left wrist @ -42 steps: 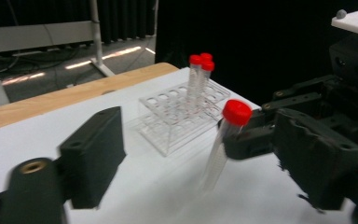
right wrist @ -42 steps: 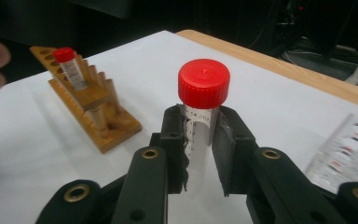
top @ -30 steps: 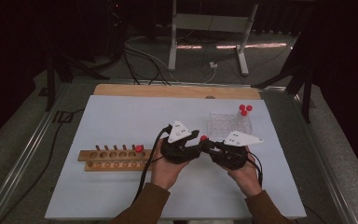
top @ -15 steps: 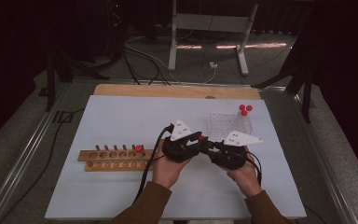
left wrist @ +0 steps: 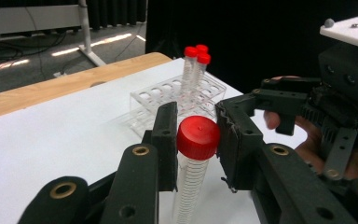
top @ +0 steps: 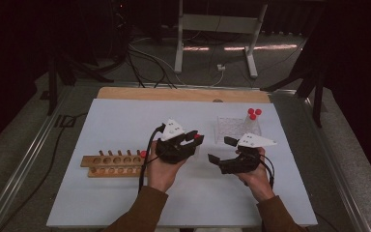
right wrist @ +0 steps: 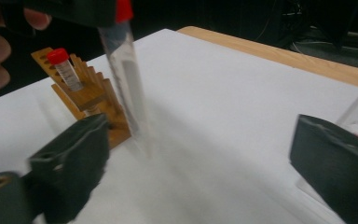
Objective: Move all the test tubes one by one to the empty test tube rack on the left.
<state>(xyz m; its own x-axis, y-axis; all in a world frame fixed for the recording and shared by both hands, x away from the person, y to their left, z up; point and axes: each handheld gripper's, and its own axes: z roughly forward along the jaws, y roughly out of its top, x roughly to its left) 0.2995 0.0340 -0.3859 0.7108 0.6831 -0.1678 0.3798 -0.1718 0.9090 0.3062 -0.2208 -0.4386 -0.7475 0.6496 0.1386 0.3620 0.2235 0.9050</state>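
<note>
Now the wooden rack (top: pixel 112 165), with one capped tube in its end hole, lies on the counter (top: pixel 125 121) just left of the left tongs (top: pixel 197 138). Those tongs pinch the red-capped tube (left wrist: pixel 193 163) just below its cap. To their right, the right tongs (top: pixel 221 151) have just been opening and stand spread, nothing between them. Beyond them stands the clear rack (top: pixel 234 128). The handover looks complete; next, probably, the tube must be lowered upright into a free wooden hole.

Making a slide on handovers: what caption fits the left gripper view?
Left gripper clamps a red-capped tube; clear rack behind, open right gripper alongside.
</note>
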